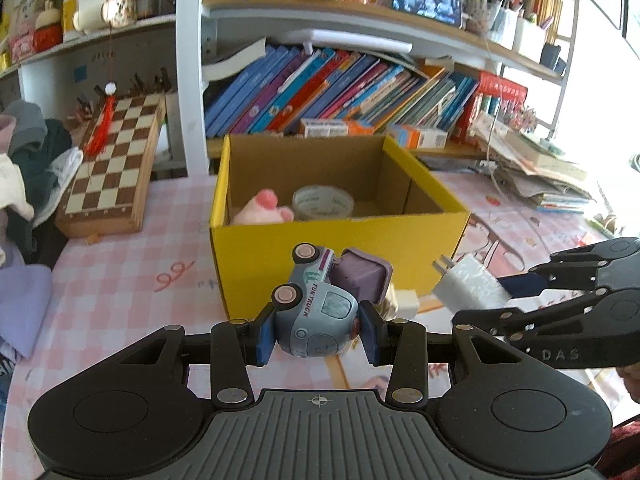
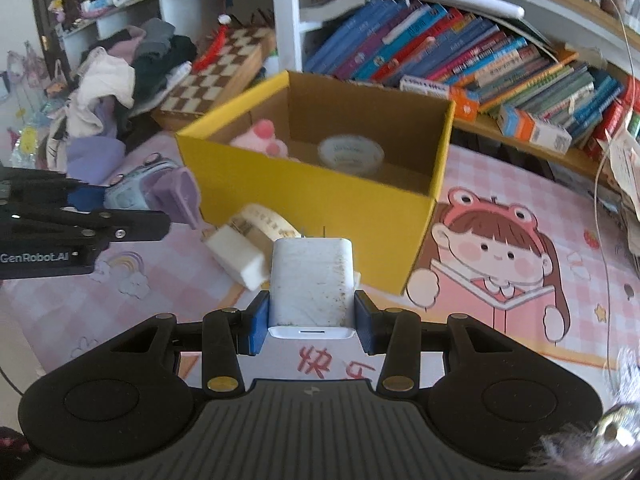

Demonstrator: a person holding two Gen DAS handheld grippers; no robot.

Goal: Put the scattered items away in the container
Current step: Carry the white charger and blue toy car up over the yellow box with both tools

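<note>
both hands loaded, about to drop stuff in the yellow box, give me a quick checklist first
1. Left gripper jaws clamp the toy truck: ok.
2. Right gripper jaws clamp the white charger: ok.
3. Yellow box open on top: ok.
4. Free floor inside beside the tape roll and pink plush: ok.
5. Loads already over the box opening: not ok, both short of its near wall.
6. Enough height to clear the rim: cannot tell.

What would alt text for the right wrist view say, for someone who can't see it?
The right gripper holds a white charger plug between its blue fingers, just in front of an open yellow box on a pink cartoon tablecloth. At left, the left gripper carries a toy truck.
</note>
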